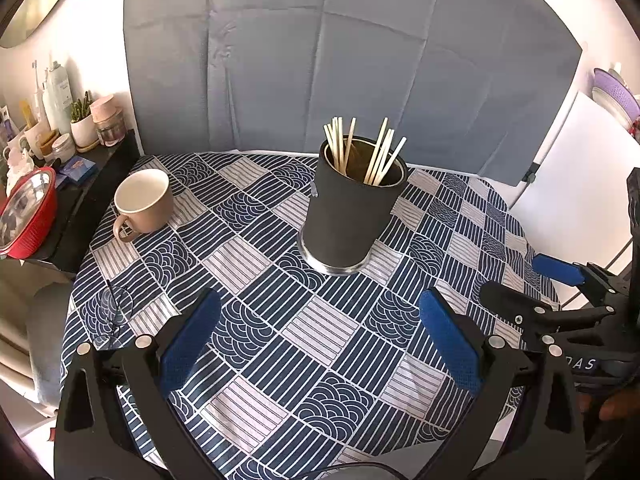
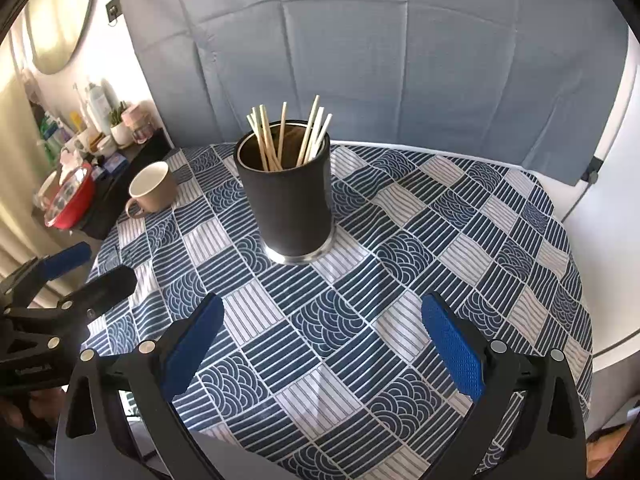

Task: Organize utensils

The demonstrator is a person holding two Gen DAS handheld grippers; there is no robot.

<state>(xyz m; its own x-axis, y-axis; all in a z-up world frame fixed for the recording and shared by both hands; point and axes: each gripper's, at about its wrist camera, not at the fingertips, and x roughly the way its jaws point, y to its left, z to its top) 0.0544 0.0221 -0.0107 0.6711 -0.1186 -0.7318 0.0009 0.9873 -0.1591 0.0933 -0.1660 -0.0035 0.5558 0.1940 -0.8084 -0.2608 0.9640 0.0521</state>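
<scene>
A black cylindrical holder (image 1: 348, 212) with a metal base stands upright near the middle of the table, holding several pale wooden chopsticks (image 1: 360, 152). It also shows in the right wrist view (image 2: 290, 196) with the chopsticks (image 2: 288, 136). My left gripper (image 1: 320, 336) is open and empty, hovering over the tablecloth in front of the holder. My right gripper (image 2: 320, 340) is open and empty, also in front of the holder. Each gripper shows at the edge of the other's view: the right gripper (image 1: 532, 280), the left gripper (image 2: 92, 268).
A beige mug (image 1: 142, 202) stands at the table's left side. A pair of glasses (image 1: 112, 312) lies near the left edge. A blue patterned cloth (image 1: 304, 344) covers the round table. A side shelf (image 1: 60, 168) with a red bowl and bottles stands left. A grey backdrop hangs behind.
</scene>
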